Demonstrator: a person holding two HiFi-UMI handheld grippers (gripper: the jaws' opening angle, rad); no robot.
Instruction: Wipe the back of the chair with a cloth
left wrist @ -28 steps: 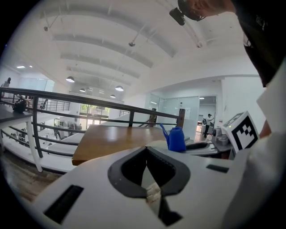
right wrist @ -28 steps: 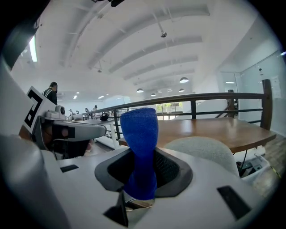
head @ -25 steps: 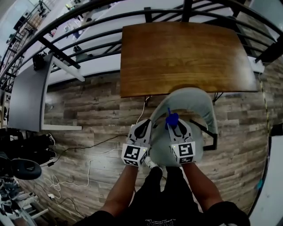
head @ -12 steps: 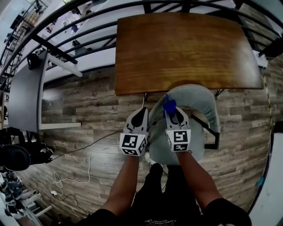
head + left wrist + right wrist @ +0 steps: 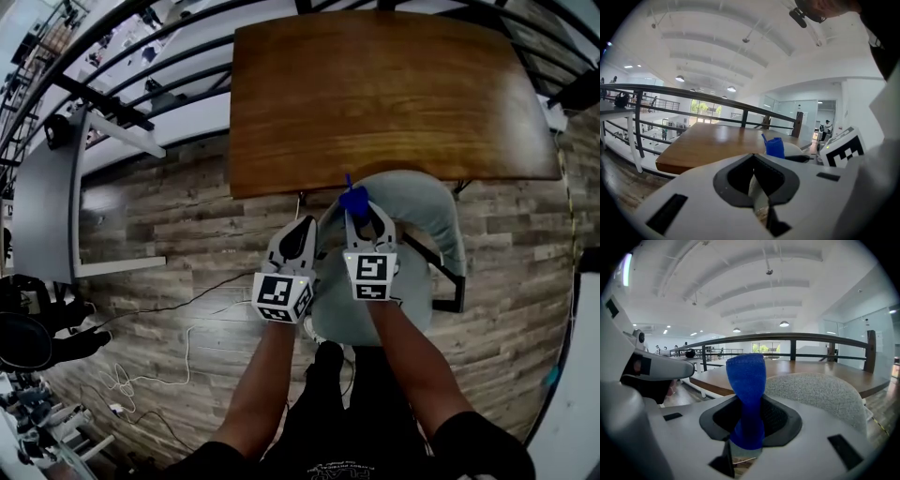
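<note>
Two tongs — right (image 5: pixel 364 214) gripping cloth (image 5: pixel 746 380), left (image 5: pixel 758 192) shut

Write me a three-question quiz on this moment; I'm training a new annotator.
1. True or false: the left gripper holds the blue cloth.
2. Multiple choice: the grey chair stands next to A) the wooden table, B) a sofa, C) a fridge.
3. Short answer: how do the left gripper's fingers stand?

Key: 1. False; the right gripper holds it upright between its fingers. 2. A. 3. Together, with nothing between them.
</note>
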